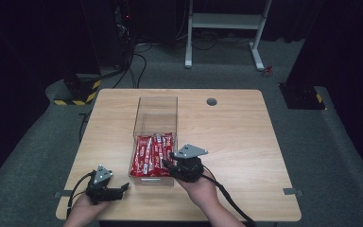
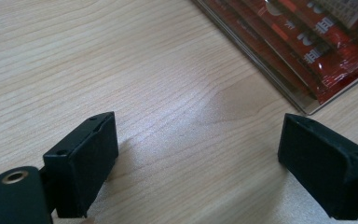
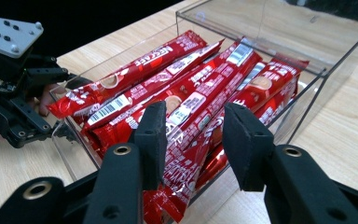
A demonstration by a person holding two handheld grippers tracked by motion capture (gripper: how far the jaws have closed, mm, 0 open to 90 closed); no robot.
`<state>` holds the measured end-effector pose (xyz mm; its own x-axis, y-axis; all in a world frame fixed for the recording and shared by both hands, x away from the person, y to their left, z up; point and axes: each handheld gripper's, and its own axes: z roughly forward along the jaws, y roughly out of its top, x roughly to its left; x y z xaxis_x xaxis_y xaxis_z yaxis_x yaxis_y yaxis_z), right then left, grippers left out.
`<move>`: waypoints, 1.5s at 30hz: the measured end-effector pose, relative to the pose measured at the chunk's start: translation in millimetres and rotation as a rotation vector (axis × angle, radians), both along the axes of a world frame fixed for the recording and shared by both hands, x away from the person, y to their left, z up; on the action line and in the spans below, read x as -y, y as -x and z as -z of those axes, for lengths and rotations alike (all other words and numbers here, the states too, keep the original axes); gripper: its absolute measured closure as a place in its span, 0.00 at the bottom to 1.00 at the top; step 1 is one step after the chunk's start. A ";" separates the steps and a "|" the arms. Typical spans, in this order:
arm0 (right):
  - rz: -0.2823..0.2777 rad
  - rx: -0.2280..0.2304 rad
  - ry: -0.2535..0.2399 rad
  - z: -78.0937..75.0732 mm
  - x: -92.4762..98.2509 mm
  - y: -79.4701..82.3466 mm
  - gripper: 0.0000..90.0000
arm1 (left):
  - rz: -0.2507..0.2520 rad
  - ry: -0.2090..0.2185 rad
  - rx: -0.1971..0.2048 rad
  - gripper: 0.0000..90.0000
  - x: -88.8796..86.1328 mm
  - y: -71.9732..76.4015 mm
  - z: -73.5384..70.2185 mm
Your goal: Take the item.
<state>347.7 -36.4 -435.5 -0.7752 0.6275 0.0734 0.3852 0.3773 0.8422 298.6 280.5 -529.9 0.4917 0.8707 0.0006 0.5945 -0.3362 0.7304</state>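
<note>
The red sachets (image 3: 186,93) fill the near end of your clear box (image 1: 155,109) at mid-table, their small print unreadable. Your right gripper (image 3: 193,140) straddles one sachet, jaws narrowed around it; whether they grip it is hidden. Your left gripper (image 2: 198,163) gapes wide over bare table (image 2: 121,60), left of the box.

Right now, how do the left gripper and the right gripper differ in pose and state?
The left gripper has its jaws wide apart over bare table; the right gripper has its jaws closer together around a red stick packet. The left sits beside the clear box, the right at its packets. Both have black jaws.
</note>
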 end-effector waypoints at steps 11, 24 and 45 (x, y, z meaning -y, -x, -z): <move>0.028 -0.016 0.010 7.2 -3.4 -2.6 0.77 | -0.004 0.003 0.002 0.14 0.4 0.3 0.2; 0.048 -0.013 0.012 9.5 -3.9 -2.5 0.95 | -0.005 0.004 0.001 0.14 0.4 0.5 0.2; 0.028 0.025 -0.082 7.4 7.6 18.1 1.00 | -0.005 0.003 0.001 0.14 0.5 0.4 0.2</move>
<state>329.6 -44.0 -442.9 -0.7597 0.6416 0.1060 0.3730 0.2964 0.8792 298.2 280.0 -530.1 0.4875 0.8731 -0.0014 0.5951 -0.3310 0.7323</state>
